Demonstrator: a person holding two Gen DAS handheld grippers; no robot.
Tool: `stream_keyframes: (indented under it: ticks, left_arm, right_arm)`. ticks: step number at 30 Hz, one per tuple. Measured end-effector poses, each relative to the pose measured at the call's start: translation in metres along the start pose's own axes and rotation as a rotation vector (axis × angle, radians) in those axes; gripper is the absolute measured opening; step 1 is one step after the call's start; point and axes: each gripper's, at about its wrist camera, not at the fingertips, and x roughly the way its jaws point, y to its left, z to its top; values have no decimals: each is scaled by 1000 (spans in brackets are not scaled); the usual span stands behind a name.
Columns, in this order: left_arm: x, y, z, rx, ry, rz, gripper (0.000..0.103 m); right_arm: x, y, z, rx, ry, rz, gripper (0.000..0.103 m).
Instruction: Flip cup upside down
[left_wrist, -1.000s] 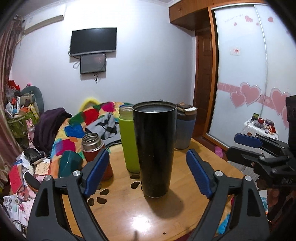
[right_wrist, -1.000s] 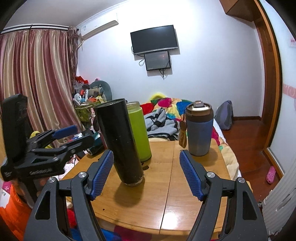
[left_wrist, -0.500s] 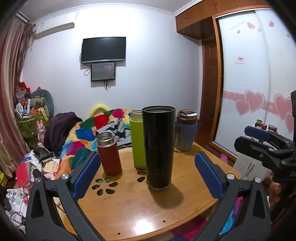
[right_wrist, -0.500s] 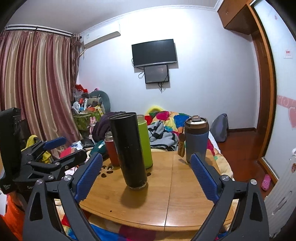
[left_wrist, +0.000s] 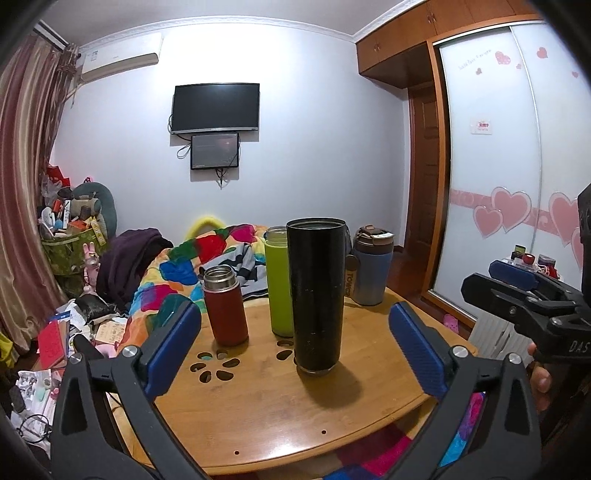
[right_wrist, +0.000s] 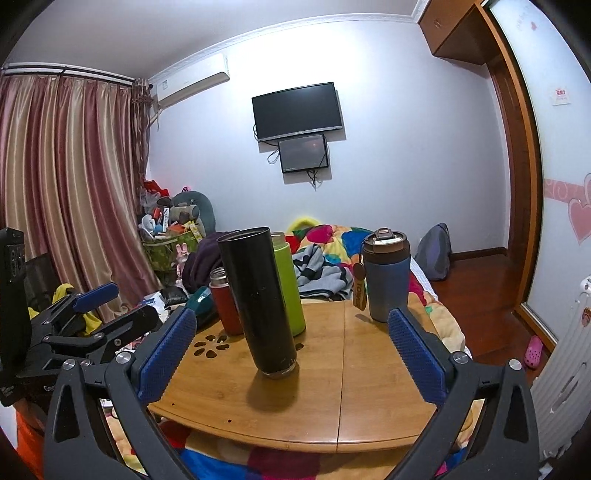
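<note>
A tall black cup (left_wrist: 316, 295) stands upright, mouth up, near the middle of the round wooden table (left_wrist: 258, 417); it also shows in the right wrist view (right_wrist: 258, 302). My left gripper (left_wrist: 295, 350) is open and empty, held back from the table's near edge with the cup between its fingers' line of sight. My right gripper (right_wrist: 291, 356) is open and empty, also back from the table. Each gripper shows at the edge of the other's view.
A red flask (left_wrist: 225, 306), a green bottle (left_wrist: 279, 284) and a blue lidded mug (left_wrist: 371, 267) stand behind the black cup. A bed with a colourful quilt (left_wrist: 192, 266) lies beyond the table. Clutter fills the floor at left. A wardrobe with sliding doors (left_wrist: 517, 184) is at right.
Both grippers have pulled back and up from the table, so the cup looks smaller and farther. The cup has not moved.
</note>
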Motion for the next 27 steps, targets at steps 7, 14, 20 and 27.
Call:
stream_keyframes:
  ticks: [7, 14, 20, 27]
  left_arm:
    - [1, 2, -1, -1, -1, 5, 103]
    - [1, 2, -3, -3, -7, 13, 103]
    - [1, 3, -3, -11, -3, 14, 103]
    - [1, 5, -3, -15, -7, 16, 103]
  right_arm:
    - [3, 3, -1, -11, 4, 6, 103]
    - [4, 3, 1, -12, 4, 13, 103]
    - [5, 5, 2, -16, 7, 15, 103]
    - [5, 6, 2, -18, 6, 17, 103]
